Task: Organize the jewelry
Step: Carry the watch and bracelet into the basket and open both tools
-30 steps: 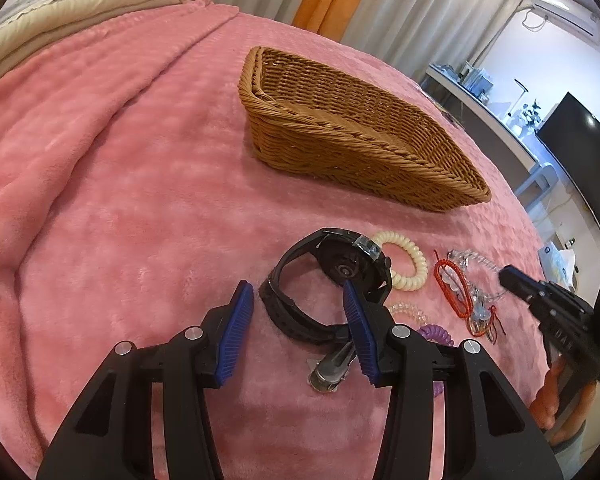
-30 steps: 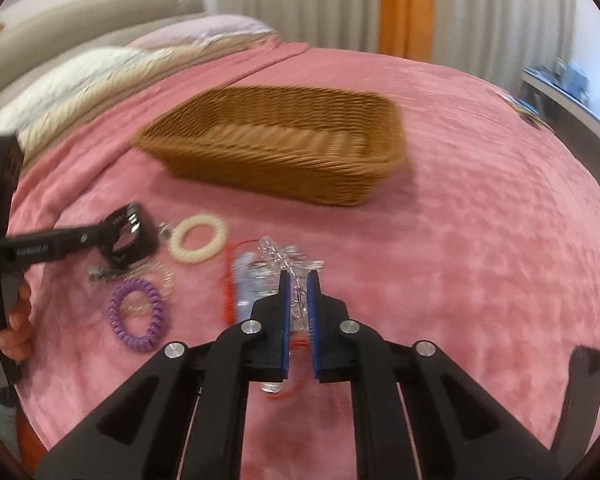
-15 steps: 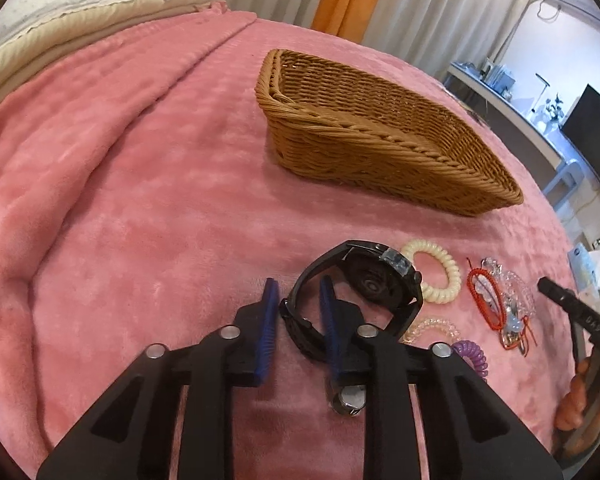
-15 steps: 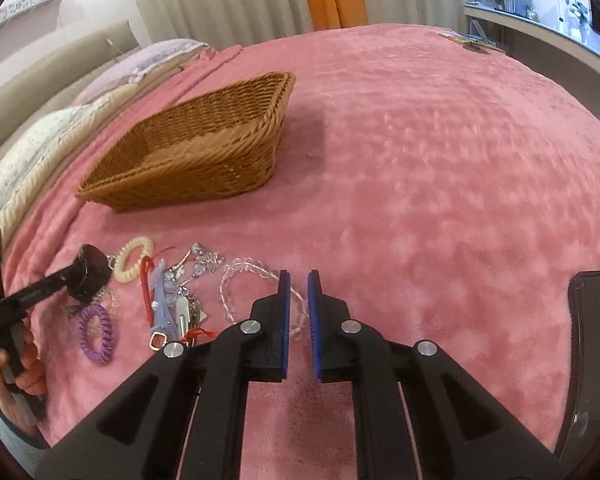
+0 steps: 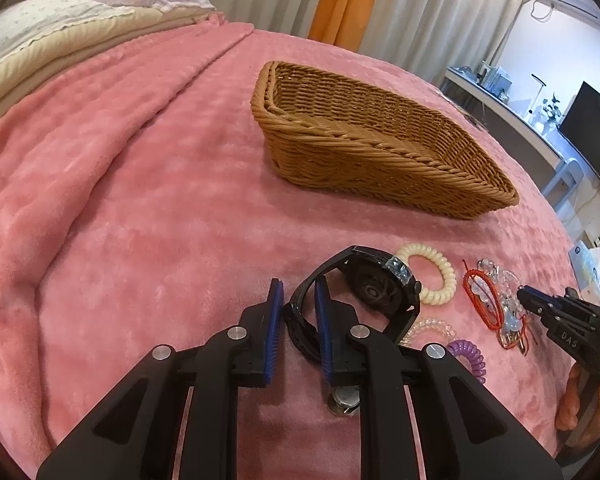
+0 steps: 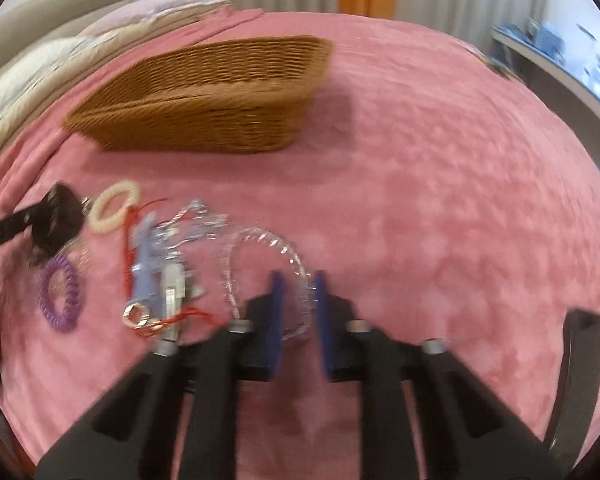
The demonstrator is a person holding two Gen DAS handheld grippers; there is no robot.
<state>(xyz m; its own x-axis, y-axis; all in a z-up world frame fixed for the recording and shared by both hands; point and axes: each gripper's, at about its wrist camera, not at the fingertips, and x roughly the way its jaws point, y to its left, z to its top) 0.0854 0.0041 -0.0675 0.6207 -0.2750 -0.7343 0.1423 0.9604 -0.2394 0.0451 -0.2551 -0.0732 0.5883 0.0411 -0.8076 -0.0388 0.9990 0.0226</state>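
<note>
A black watch (image 5: 380,292) stands on edge on the pink blanket. My left gripper (image 5: 299,294) has the strap between its blue pads and its jaws are closing on it. To the right lie a cream coil hair tie (image 5: 440,276), a red cord bracelet (image 5: 480,300) and a purple coil (image 5: 470,356). In the blurred right wrist view my right gripper (image 6: 299,284) is low over a clear spiral bracelet (image 6: 260,240), with the bracelet's near rim between its pads. A blue clip (image 6: 146,264) lies just left of it.
A brown wicker basket (image 5: 360,160) stands farther back on the bed, with nothing visible inside. Pillows lie at the far left. A small round metal piece (image 5: 344,398) sits under the left gripper. A desk and a screen stand off the bed at the right.
The left jaws have closed in from wide apart onto the watch strap. The right gripper swung right of the jewelry pile, then sank onto the clear bracelet.
</note>
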